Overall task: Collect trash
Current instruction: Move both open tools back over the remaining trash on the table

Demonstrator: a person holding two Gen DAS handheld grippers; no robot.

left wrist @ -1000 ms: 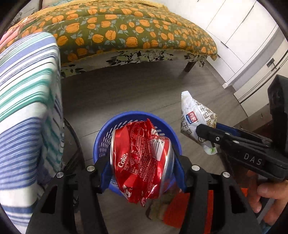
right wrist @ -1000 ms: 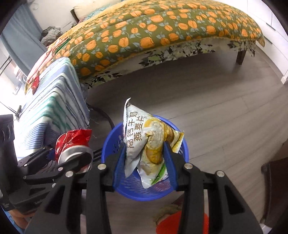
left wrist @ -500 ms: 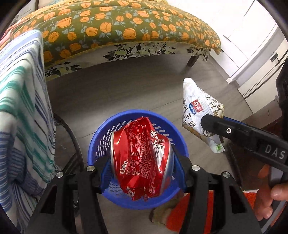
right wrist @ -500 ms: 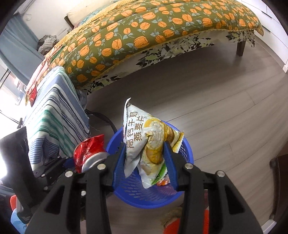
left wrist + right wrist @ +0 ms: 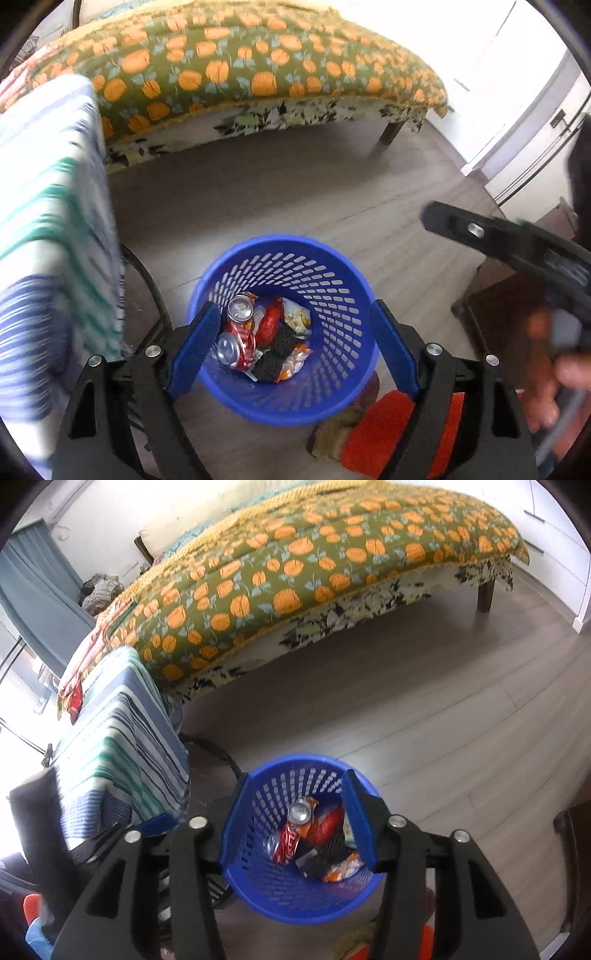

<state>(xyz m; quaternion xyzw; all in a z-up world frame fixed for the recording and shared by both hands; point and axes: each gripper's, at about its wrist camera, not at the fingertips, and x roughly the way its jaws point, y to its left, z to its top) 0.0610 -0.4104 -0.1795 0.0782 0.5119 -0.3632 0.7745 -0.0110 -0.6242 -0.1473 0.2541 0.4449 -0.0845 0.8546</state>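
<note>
A blue perforated trash basket (image 5: 325, 373) stands on the grey wood floor; it also shows in the right wrist view (image 5: 258, 849). Inside lie crushed red Coke cans (image 5: 236, 339) (image 5: 291, 834) and several snack wrappers (image 5: 295, 321) (image 5: 340, 867). My left gripper (image 5: 295, 343) is open and empty above the basket. My right gripper (image 5: 299, 816) is open and empty above the basket too. The right gripper's finger (image 5: 498, 236) shows at the right of the left wrist view.
A bed with an orange-patterned green quilt (image 5: 314, 565) fills the back. A striped cloth over a rack (image 5: 118, 746) hangs at the left of the basket. An orange item (image 5: 384, 428) lies on the floor beside the basket. White cabinets (image 5: 532, 110) stand at right.
Both grippers opened. The crushed Coke can dropped from the left one and the snack bag from the right one into the blue basket.
</note>
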